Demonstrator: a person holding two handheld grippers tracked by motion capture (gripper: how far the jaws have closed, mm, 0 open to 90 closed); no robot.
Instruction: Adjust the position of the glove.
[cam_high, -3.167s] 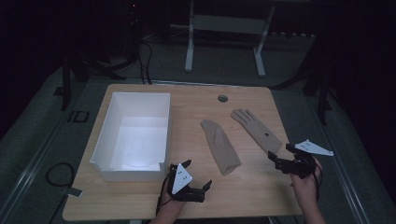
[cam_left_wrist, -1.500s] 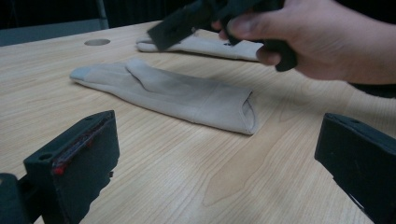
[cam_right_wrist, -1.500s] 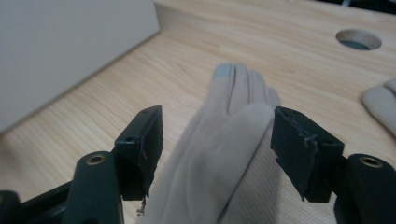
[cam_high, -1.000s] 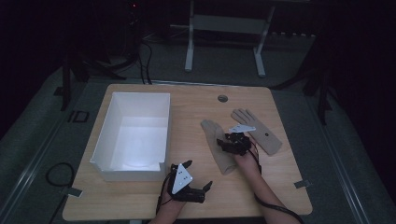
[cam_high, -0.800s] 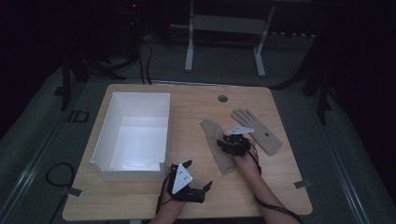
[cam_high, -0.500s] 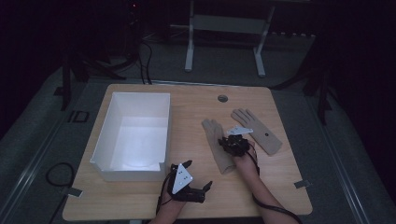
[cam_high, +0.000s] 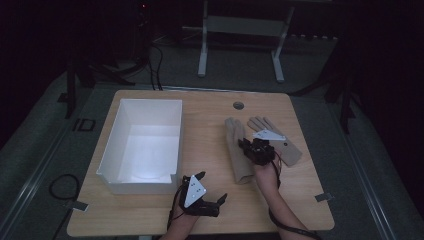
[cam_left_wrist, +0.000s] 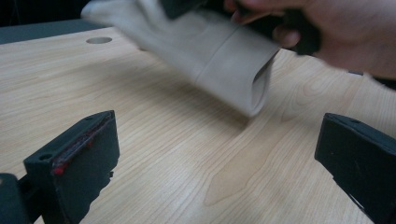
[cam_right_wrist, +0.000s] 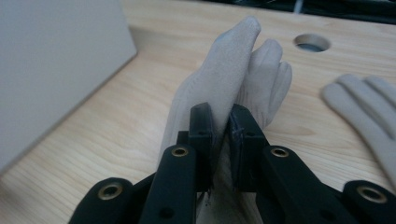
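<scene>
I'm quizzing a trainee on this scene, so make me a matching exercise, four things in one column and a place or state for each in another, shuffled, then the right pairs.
Things:
1. white box
2. pinched glove
3. flat glove
4. left gripper

Places or states:
A. jaws wide apart, low over bare wood near the table's front edge
B. lying flat on the table, right of the right gripper
C. open-topped, on the left half of the table
D. clamped between two black jaws

Pairs: 1-C, 2-D, 3-B, 4-A
</scene>
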